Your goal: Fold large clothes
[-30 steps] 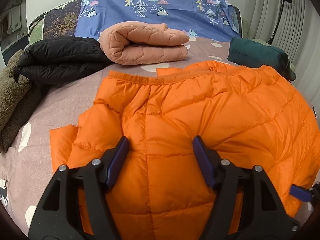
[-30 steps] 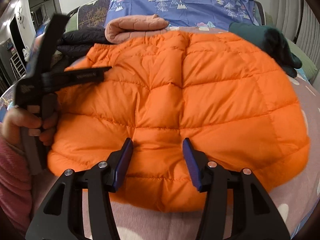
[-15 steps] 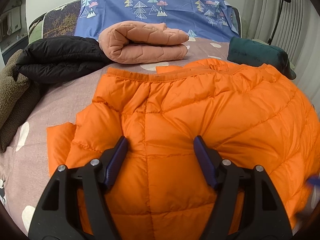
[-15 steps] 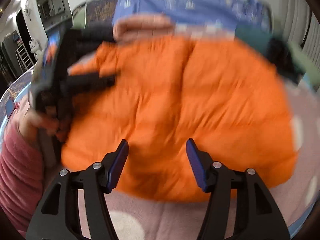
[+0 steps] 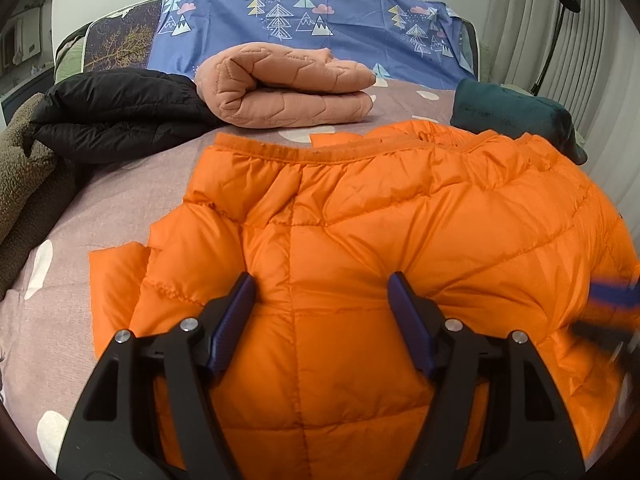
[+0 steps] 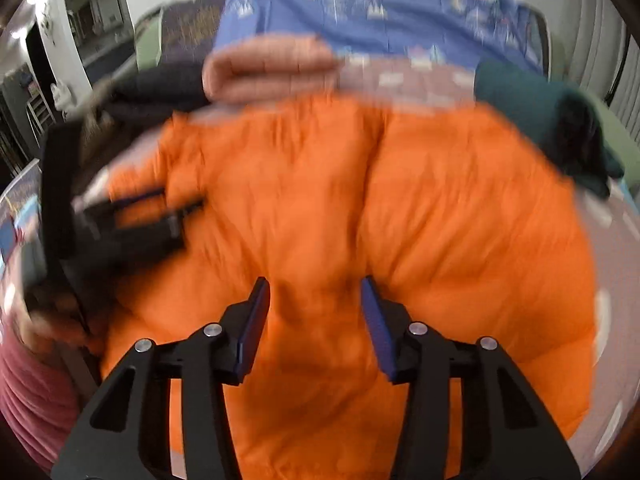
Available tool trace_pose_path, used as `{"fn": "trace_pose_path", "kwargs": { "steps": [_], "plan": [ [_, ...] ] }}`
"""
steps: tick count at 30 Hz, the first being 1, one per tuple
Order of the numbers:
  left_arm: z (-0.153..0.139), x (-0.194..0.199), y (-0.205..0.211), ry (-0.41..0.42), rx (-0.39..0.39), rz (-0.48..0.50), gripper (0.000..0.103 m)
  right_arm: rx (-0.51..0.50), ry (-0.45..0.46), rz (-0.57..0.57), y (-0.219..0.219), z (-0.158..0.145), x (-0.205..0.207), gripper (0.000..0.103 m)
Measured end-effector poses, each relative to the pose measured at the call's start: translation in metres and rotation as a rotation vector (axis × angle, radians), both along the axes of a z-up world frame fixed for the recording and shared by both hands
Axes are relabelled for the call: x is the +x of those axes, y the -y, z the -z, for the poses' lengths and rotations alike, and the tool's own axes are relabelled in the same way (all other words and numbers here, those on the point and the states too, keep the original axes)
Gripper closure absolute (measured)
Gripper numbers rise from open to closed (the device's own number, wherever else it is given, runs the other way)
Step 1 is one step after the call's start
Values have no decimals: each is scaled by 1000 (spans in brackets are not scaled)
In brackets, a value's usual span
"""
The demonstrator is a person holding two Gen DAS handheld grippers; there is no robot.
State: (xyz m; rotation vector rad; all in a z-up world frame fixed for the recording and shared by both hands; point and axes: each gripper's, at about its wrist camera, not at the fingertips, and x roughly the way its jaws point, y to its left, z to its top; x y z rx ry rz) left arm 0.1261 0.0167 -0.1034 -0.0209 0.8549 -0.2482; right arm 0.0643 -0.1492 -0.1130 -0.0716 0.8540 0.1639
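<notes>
An orange puffer jacket (image 5: 360, 232) lies folded on the bed, collar edge toward the far side; it also fills the blurred right wrist view (image 6: 400, 220). My left gripper (image 5: 322, 292) is open, its fingers resting on the jacket's near left part. My right gripper (image 6: 316, 292) is open, low over the jacket's near edge; its blue tip shows blurred at the right edge of the left wrist view (image 5: 612, 294). The left gripper appears blurred in the right wrist view (image 6: 160, 208), held in a hand.
A folded peach quilted garment (image 5: 288, 88), a folded black jacket (image 5: 116, 112), a brown fleece (image 5: 20, 184) and a dark green garment (image 5: 516, 116) lie around the far side of the bed (image 5: 120, 208). A blue tree-print pillow (image 5: 312, 20) stands behind. A lamp (image 5: 560, 20) is at right.
My right gripper has moved forward over the jacket, fast enough to blur its view. The left gripper has barely moved. The jacket lies as before.
</notes>
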Motion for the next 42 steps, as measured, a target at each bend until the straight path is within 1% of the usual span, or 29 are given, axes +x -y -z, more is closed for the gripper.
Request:
{"fn": "trace_pose_path", "kwargs": {
  "steps": [2, 3, 5, 6, 7, 9, 10, 11, 14, 17, 20, 21, 23, 25, 28, 31, 33, 34, 35, 38, 39, 41, 42],
  "plan": [
    [0, 0, -1, 1, -6, 0, 33, -3, 28, 3, -5, -10, 18, 55],
    [0, 0, -1, 2, -8, 0, 33, 11, 33, 7, -8, -14, 35, 55],
    [0, -1, -1, 4, -10, 0, 33, 41, 23, 22, -9, -14, 62, 56],
    [-1, -1, -1, 5, -12, 0, 33, 39, 15, 35, -10, -10, 80, 56],
    [-1, -1, -2, 5, -13, 0, 33, 29, 5, 46, -10, -3, 90, 56],
    [-1, -1, -2, 4, -16, 0, 33, -18, -74, 78, -8, 28, 117, 55],
    [0, -1, -3, 3, -20, 0, 33, -18, -101, 82, -5, 53, 129, 48],
    [-1, 0, -4, 0, -30, -1, 33, -7, -72, 77, -4, 61, 131, 48],
    [1, 3, -9, -13, -75, 5, 32, -31, -53, 84, -8, 62, 130, 48],
    [1, 4, -8, -16, -69, 7, 32, -55, -45, 83, -12, 62, 130, 48],
    [1, 4, -7, -13, -65, 8, 31, -71, -40, 108, -12, 51, 121, 49],
    [1, 3, -7, -11, -67, 9, 31, -44, -30, 135, -10, 41, 110, 50],
    [1, 3, -8, -9, -70, 8, 31, -14, -7, 120, -14, 27, 87, 50],
    [1, 3, -8, -10, -71, 8, 31, -69, 18, 108, -18, 31, 71, 50],
    [1, 3, -8, -8, -72, 13, 30, -107, 39, 105, -17, 54, 69, 47],
    [2, 4, -8, -10, -68, 10, 30, -52, 14, 95, -10, 43, 71, 48],
    [2, 3, -8, -8, -74, 10, 30, 4, 16, 106, -2, 30, 57, 48],
    [2, 3, -9, -7, -77, 9, 30, 45, 34, 108, 4, 20, 40, 48],
    [2, 3, -10, -8, -82, 8, 30, 56, 45, 102, 4, 15, 28, 48],
    [1, 3, -10, -8, -85, 7, 30, 46, 85, 63, 0, 4, -20, 48],
    [1, 3, -10, -7, -82, 6, 30, 31, 79, 47, -3, 9, -30, 48],
    [1, 3, -9, -8, -78, 6, 29, -33, -21, 26, -11, 40, -34, 47],
    [0, 4, -9, -9, -79, 7, 29, -63, -8, 15, -14, 54, -34, 45]
  ]
}}
